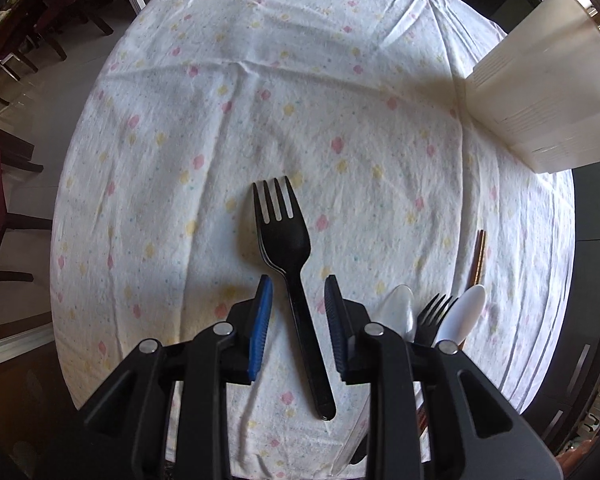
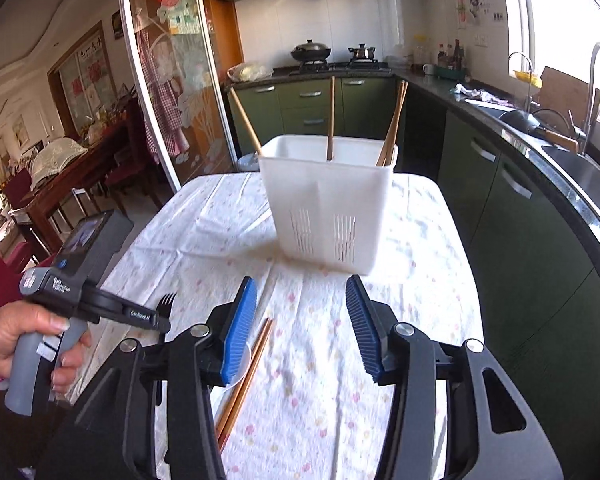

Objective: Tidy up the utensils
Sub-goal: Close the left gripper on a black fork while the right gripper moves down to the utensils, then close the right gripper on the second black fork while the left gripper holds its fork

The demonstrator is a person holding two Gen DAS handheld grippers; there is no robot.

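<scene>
Jaws released on both: left gripper (image 1: 298, 292) straddles the black fork (image 1: 288, 248) on the bench (image 1: 260, 100); right gripper (image 2: 301, 300) faces the white caddy (image 2: 328, 208)

left gripper (image 1: 298, 292) jaws apart, blue pads (image 1: 260, 328) either side of black fork's (image 1: 290, 256) handle, not touching it. fork lies flat on floral tablecloth (image 1: 260, 100), tines toward 12 o'clock; looks like two stacked forks, can't be sure. at 4 o'clock: clear spoon (image 1: 398, 310), second black fork (image 1: 434, 316), white spoon (image 1: 462, 314), chopsticks (image 1: 478, 258) just beyond. white caddy (image 1: 548, 96) at 2 o'clock, well apart from the fork.
</scene>
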